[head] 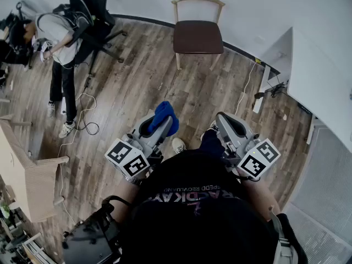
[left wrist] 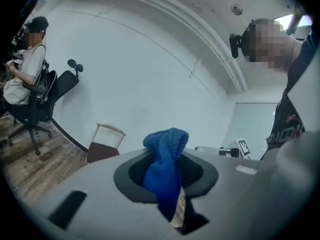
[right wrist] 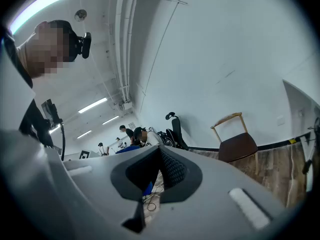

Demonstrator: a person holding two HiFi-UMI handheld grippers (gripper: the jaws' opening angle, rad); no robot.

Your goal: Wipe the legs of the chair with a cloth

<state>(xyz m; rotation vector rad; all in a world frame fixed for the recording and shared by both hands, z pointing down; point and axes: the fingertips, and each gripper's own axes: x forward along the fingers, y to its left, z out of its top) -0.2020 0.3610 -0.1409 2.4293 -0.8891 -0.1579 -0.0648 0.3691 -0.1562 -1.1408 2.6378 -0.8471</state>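
Observation:
The wooden chair with a dark brown seat stands by the far wall, well ahead of both grippers; it also shows small in the left gripper view and the right gripper view. My left gripper is shut on a blue cloth, which bunches up above the jaws. My right gripper is held beside it at waist height, jaws together with nothing between them. Both point toward the chair, far from its legs.
A person stands at the far left beside a black office chair, with cables looping on the wood floor. A white desk fills the right side, a cord trailing from it. Pale wooden furniture sits at left.

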